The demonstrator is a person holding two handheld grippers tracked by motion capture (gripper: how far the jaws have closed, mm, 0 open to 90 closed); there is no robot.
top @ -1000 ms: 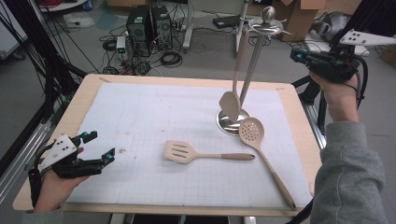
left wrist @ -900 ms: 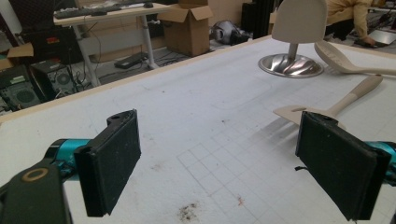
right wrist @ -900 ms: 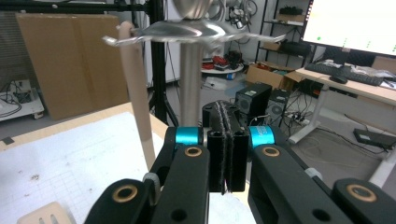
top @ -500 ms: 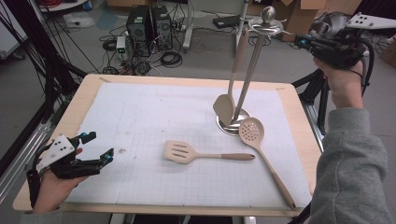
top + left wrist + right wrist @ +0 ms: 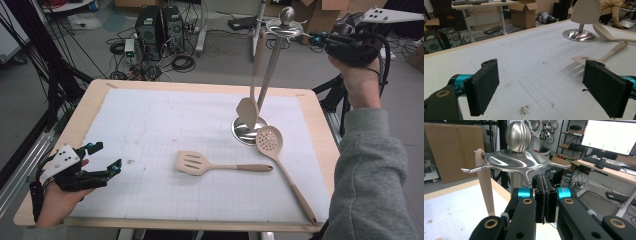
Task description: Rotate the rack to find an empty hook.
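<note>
Our right tool point(image 5: 316, 37) is held high beside the crown of the utensil stand point(image 5: 280, 25); in the right gripper view its two pads are pressed flat together with nothing between them, just below and in front of the stand's steel knob point(image 5: 517, 136) and its hooked disc point(image 5: 514, 161). From one hook point(image 5: 482, 153) hangs a beige spatula point(image 5: 250, 102), whose handle drops straight down and whose blade sits just above the stand's round base point(image 5: 242, 131). Our left tool point(image 5: 102, 162) rests low over the near left corner of the desk point(image 5: 90, 107), on the white gridded mat point(image 5: 165, 120); its jaws stand wide apart and hold nothing, as the left gripper view shows. Two utensils lie flat on the mat. The slotted turner point(image 5: 220, 164) lies with its blade toward the left and its handle pointing right. The perforated spoon point(image 5: 280, 165) lies with its bowl touching the stand's base and its handle running toward the near right corner. The turner's handle tip ends just beside the spoon's handle. Both tools are well apart from these two.
</note>
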